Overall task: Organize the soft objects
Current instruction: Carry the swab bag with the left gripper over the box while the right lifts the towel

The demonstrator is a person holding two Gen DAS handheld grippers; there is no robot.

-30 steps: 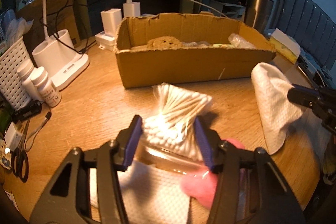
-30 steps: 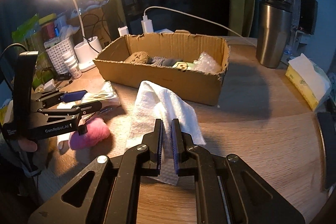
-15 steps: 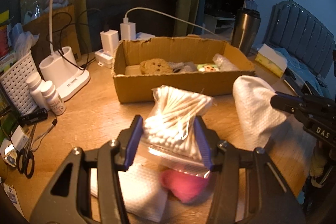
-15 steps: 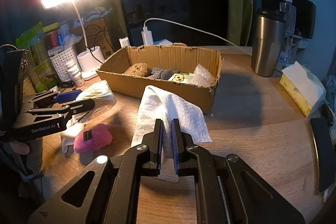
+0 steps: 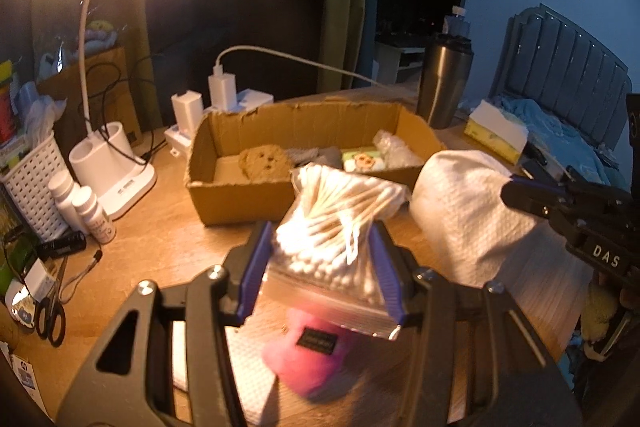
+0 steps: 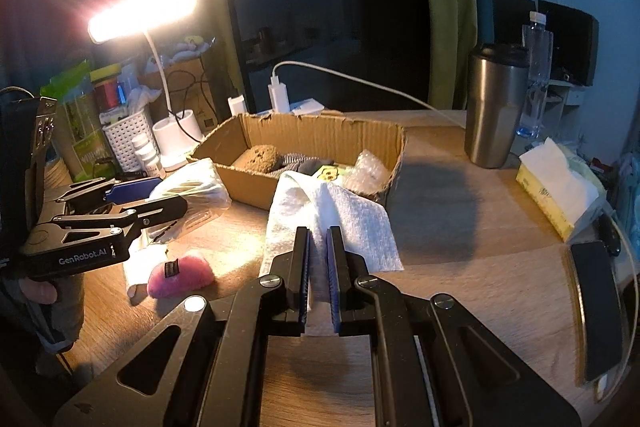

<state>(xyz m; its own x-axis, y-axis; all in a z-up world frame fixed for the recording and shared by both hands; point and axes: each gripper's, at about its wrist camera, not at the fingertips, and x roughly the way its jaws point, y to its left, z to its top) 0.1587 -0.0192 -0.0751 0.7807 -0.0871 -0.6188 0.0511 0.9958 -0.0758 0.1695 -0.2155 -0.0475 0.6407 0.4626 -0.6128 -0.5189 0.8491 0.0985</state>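
The left gripper (image 5: 320,267) clamps a swab bag (image 5: 336,227) clear of the desk, the right gripper (image 6: 318,267) pinches a towel (image 6: 332,215), both likely bound for the box (image 5: 240,203) ahead. A pink pouch (image 6: 180,273) waits below; tumbler (image 6: 494,107) and lamp (image 5: 112,163) flank the route.

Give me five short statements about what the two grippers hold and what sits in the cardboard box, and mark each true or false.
1. The left gripper holds a bag of cotton swabs. True.
2. The right gripper is open and empty. False: it is shut on a white cloth.
3. The cardboard box is empty. False: several soft items lie in it.
4. The pink pouch lies on the table, outside the box. True.
5. The steel tumbler lies on its side. False: it stands upright.
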